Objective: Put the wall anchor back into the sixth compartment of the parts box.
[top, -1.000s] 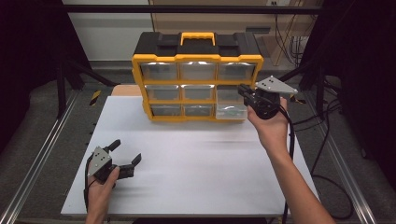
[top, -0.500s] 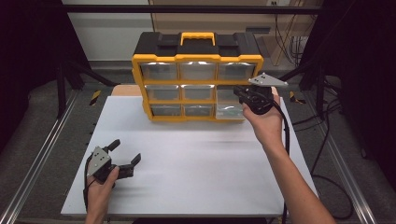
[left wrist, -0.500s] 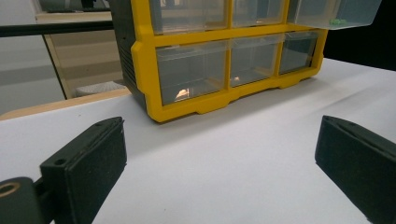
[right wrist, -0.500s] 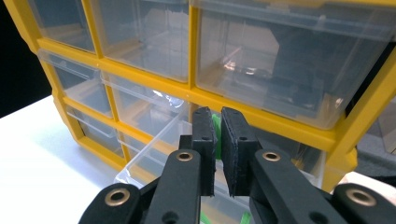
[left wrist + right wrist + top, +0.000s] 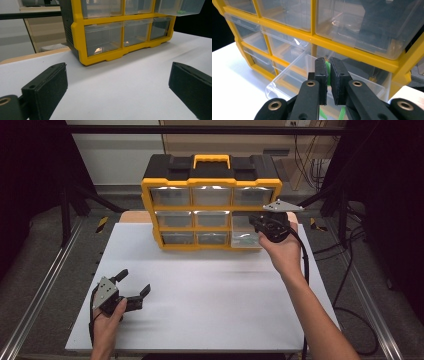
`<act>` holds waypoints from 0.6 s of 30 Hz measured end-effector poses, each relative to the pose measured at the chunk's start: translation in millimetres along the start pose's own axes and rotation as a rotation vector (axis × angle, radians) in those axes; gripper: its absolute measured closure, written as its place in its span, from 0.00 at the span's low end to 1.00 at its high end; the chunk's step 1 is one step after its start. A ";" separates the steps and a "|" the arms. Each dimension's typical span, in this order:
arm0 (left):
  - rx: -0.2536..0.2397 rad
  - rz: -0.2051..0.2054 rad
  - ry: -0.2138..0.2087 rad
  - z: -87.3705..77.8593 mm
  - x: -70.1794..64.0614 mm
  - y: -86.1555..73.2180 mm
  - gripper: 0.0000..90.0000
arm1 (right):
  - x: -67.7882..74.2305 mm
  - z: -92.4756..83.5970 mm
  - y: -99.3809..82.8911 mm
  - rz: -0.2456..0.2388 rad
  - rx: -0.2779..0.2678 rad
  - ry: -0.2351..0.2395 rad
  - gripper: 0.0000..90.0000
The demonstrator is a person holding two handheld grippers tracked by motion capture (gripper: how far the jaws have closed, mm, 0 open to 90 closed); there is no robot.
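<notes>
A yellow and black organizer (image 5: 210,185) with clear drawers stands at the back of the white board. Its bottom-right drawer (image 5: 245,239) is pulled out. My right gripper (image 5: 256,223) hovers at that drawer, just above its right end. In the right gripper view the gripper (image 5: 329,60) is shut on a thin green strip (image 5: 328,71), right over the open drawer (image 5: 287,80). My left gripper (image 5: 135,281) rests open on the board at the front left, with nothing between its jaws. In the left gripper view the open drawer (image 5: 180,6) holds a small green item.
The white board (image 5: 210,310) spreads wide between the organizer and the front edge. Metal rails (image 5: 45,290) run along both sides of the table. A black cable (image 5: 305,265) trails from the right gripper, and more cables lie on the floor to the right.
My right gripper has moved left and slightly down, closer to the pulled-out drawer, and its top plate has levelled out. The left gripper has stayed where it was.
</notes>
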State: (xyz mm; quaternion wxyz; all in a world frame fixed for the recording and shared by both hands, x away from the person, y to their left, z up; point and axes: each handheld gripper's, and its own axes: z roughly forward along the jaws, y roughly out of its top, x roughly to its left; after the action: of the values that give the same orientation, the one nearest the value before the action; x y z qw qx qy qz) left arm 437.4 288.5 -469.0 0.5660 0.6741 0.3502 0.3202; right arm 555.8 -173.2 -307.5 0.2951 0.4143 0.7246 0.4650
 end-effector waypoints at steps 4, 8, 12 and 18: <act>-0.001 -0.001 0.000 0.1 0.1 -0.1 0.02 | -0.7 1.2 -0.8 0.002 0.023 -0.001 0.94; 0.002 0.001 -0.001 0.5 0.0 -0.2 0.02 | -1.7 3.9 -2.1 0.007 0.056 -0.012 0.89; 0.000 -0.003 0.002 0.1 1.0 -0.4 0.02 | 2.1 0.4 -1.6 -0.012 0.040 -0.039 0.81; 0.000 -0.001 -0.001 0.5 0.5 -0.3 0.02 | 5.0 -8.2 1.8 -0.005 -0.020 -0.048 0.61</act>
State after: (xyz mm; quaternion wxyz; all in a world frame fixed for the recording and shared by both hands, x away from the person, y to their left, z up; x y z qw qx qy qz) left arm 438.1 288.7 -469.3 0.5664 0.6740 0.3502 0.3198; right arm 547.2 -172.0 -302.8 0.3177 0.4208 0.7136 0.4613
